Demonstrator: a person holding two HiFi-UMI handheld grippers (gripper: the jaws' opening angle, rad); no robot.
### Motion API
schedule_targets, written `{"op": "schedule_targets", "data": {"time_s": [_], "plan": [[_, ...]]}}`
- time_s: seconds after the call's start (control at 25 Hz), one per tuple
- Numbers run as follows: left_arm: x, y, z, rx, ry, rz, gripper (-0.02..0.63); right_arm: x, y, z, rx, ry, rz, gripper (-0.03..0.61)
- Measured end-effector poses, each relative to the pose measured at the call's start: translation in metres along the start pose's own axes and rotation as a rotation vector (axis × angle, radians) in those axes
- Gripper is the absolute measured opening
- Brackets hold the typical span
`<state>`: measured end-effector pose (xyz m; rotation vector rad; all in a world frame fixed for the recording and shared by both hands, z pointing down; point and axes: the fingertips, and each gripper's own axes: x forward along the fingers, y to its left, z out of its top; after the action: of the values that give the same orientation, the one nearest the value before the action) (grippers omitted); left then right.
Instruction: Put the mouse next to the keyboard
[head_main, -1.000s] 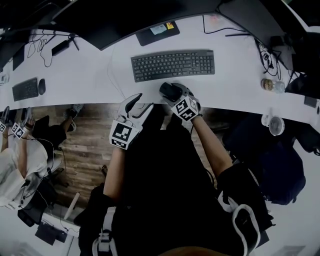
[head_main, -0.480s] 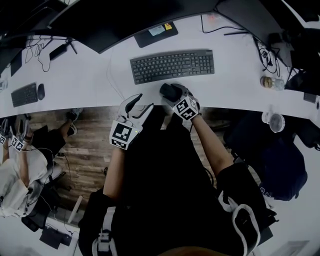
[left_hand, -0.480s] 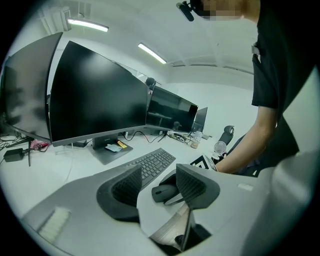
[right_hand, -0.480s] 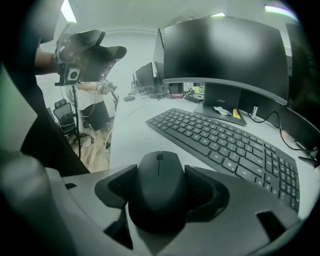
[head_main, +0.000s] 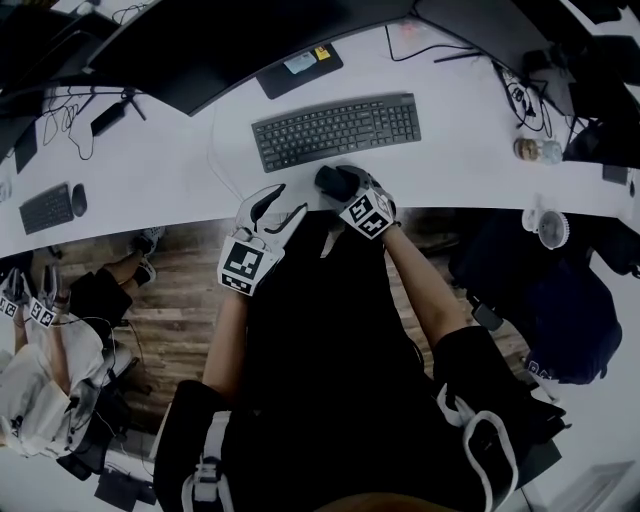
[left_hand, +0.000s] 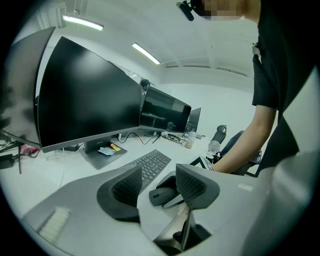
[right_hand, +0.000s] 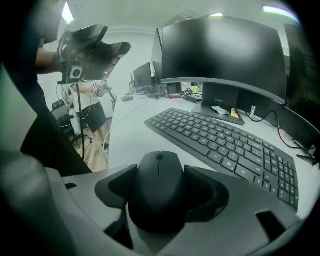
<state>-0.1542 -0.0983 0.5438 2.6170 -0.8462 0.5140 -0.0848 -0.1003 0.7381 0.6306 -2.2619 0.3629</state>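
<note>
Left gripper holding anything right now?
No, the left gripper has its jaws apart with nothing clamped between them; the mouse seen beyond them is gripped by the right gripper.

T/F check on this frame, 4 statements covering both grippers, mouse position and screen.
1. The mouse sits between the jaws of the right gripper. True.
2. The left gripper grips the keyboard. False: its jaws stand apart with nothing between them, short of the keyboard.
3. The mouse is behind the keyboard, by the monitor stand. False: it is on the near side, between the keyboard and the edge of the desk.
4. The monitor behind the keyboard shows a dark screen. True.
</note>
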Motion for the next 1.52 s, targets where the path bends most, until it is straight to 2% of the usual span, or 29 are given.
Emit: {"op": "schedule_targets", "data": {"time_s": [0.4, 0.92, 1.52], "plan": [[-0.011, -0.003, -0.007, 0.016, 0.018, -0.001, 0.210, 0.000, 0.000, 0.000, 0.013, -0.007, -0.008, 0.293], [-0.011, -0.002, 0.006, 0.025, -0.011, 0.024, 0.210, -0.037, 0.009, 0.024, -0.012, -0.076, -0.020, 0.293], [0.007, -0.013, 0.024, 0.026, -0.021, 0.039, 0.209, -0.077, -0.011, 0.036, -0.014, -0.133, -0.043, 0.293]]}}
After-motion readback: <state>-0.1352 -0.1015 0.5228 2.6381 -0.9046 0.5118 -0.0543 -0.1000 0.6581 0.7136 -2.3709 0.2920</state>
